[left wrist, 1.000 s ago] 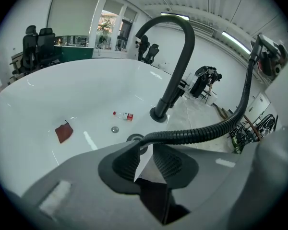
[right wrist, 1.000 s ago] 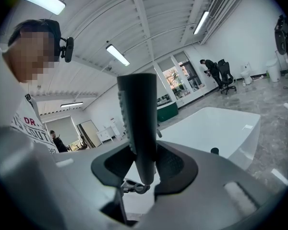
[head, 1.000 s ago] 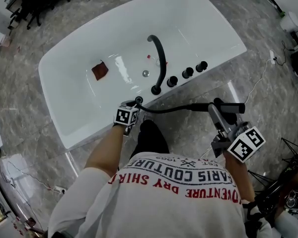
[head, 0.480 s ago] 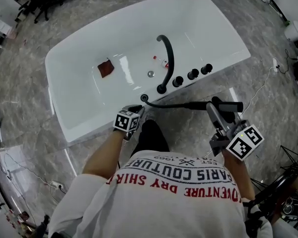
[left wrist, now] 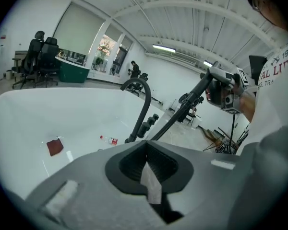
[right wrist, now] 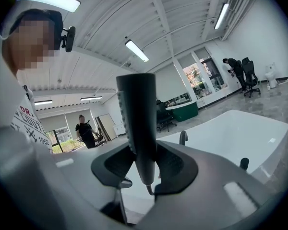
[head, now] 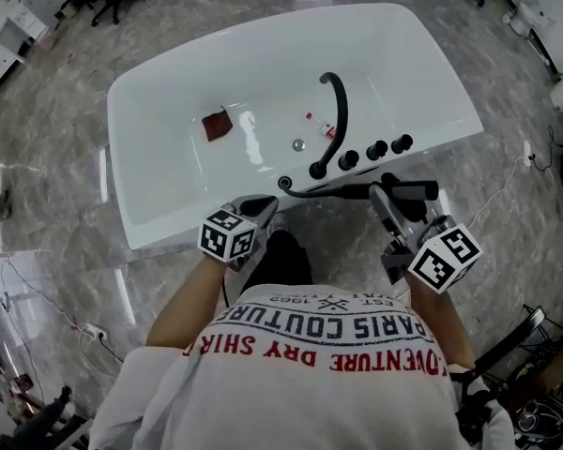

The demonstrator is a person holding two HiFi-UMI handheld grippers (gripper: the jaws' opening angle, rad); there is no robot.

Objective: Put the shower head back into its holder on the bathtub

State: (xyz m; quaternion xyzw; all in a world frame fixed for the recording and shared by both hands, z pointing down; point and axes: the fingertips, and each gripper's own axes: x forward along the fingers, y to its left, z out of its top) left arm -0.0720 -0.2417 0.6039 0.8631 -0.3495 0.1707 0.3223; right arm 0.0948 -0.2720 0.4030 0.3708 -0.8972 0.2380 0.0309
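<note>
Black shower head (right wrist: 137,114) clamped in right tool (right wrist: 144,166); left tool (left wrist: 148,169) closed, empty. Next: seat its handle in bathtub holder (head: 286,184).

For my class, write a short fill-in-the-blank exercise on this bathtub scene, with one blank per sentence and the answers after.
1. The right gripper is clamped on the ____.
2. Beside the black spout on the rim of the bathtub stand ____ black knobs.
3. A dark red cloth lies ____ the bathtub.

Missing words: shower head; three; inside.
</note>
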